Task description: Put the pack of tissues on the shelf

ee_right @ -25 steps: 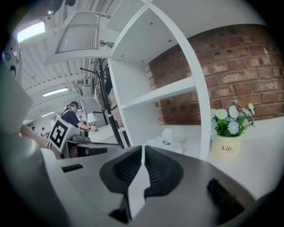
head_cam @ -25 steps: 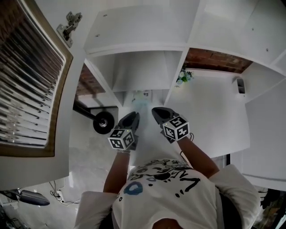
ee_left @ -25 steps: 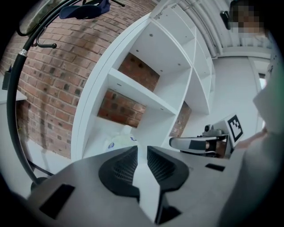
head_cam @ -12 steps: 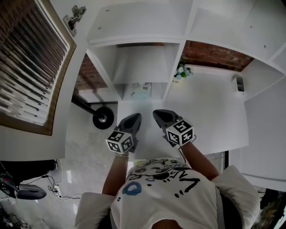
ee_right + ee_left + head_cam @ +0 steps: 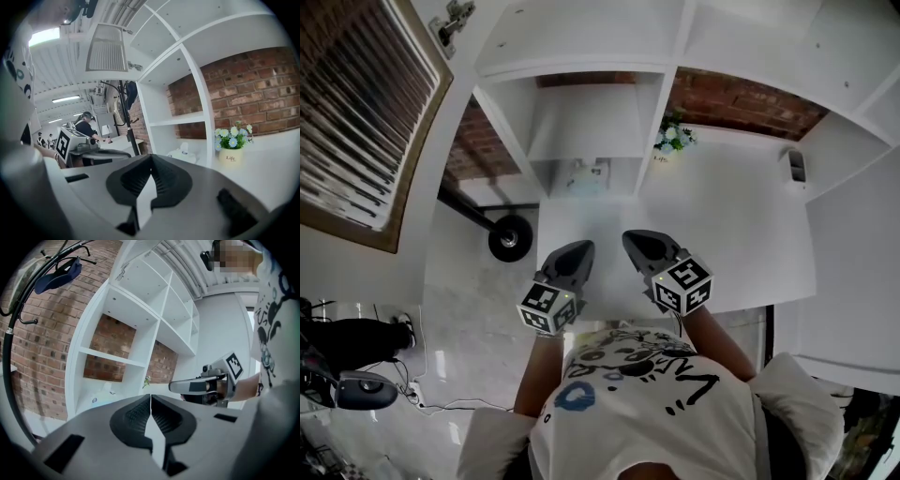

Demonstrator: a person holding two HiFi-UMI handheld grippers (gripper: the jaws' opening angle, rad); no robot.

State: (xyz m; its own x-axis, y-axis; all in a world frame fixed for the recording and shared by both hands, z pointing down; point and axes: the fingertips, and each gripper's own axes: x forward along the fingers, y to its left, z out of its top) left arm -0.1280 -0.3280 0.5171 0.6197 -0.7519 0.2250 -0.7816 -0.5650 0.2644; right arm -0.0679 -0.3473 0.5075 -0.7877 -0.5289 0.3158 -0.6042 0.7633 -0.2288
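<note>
Already pack of tissues [image 5: 586,177] sits in shelf [image 5: 581,117], dead ahead of nearer left hand-held gripper [image 5: 578,249]; it and right hand-held gripper [image 5: 633,238] clenched, empty

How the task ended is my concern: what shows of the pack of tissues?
The pack of tissues is a soft, whitish packet with a small blue mark and a tissue poking up on top. It sits in the lowest compartment of the white shelf, on its floor, with nothing else touching it.
</note>
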